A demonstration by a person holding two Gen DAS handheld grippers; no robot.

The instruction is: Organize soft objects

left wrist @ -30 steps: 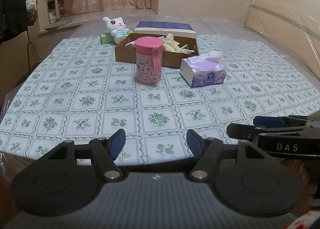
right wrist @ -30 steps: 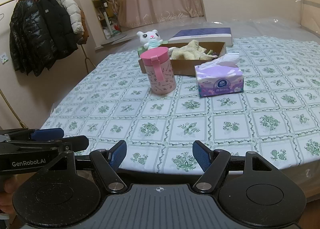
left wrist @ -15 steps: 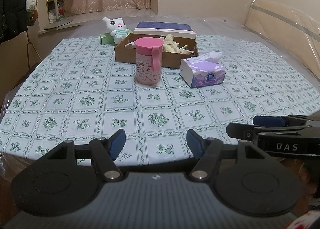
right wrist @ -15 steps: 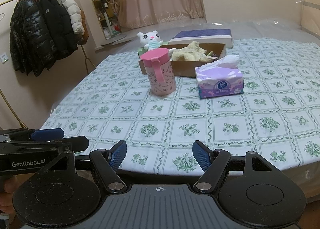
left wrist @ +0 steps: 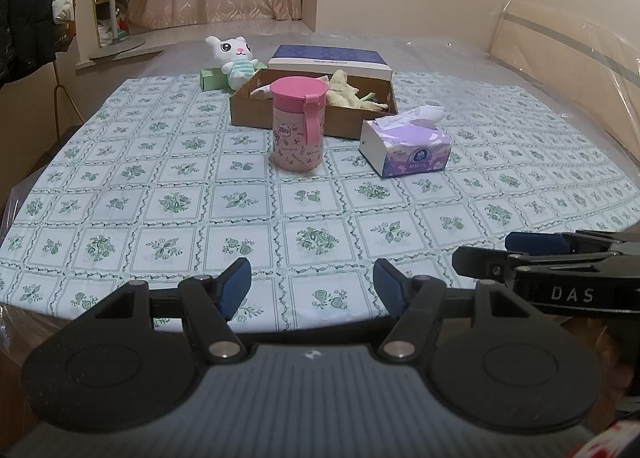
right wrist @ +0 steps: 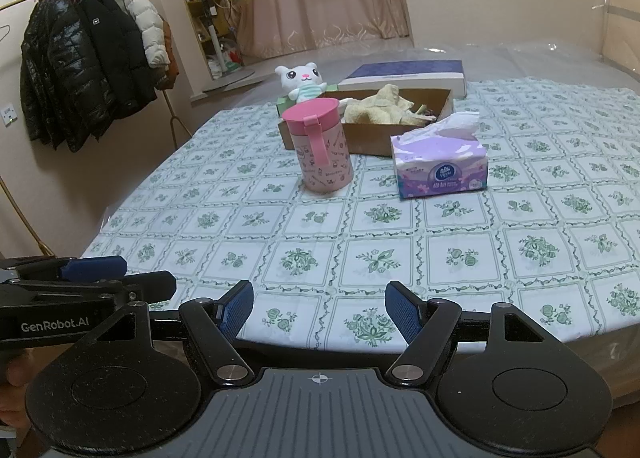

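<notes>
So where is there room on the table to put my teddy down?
The wide near strip of tablecloth, between the pink cup and the table's near edge, is bare. So is the cloth left of the cup. It's crowded at the back: cardboard box, tissue pack, plush cat sit close together.

tablecloth [left wrist: 200, 193] matt printed cloth, clear glossy plastic sheet [left wrist: 540, 69] beyond it. plush cat [left wrist: 234, 57] fuzzy fabric. tray box [left wrist: 256, 113] matt brown cardboard, crumpled soft cloths [left wrist: 346, 91] inside. pink cup [left wrist: 298, 125] smooth plastic. tissue pack [right wrist: 440, 165] glossy film, paper tissue on top. gripper pads [left wrist: 236, 286] blue textured rubber.
</notes>
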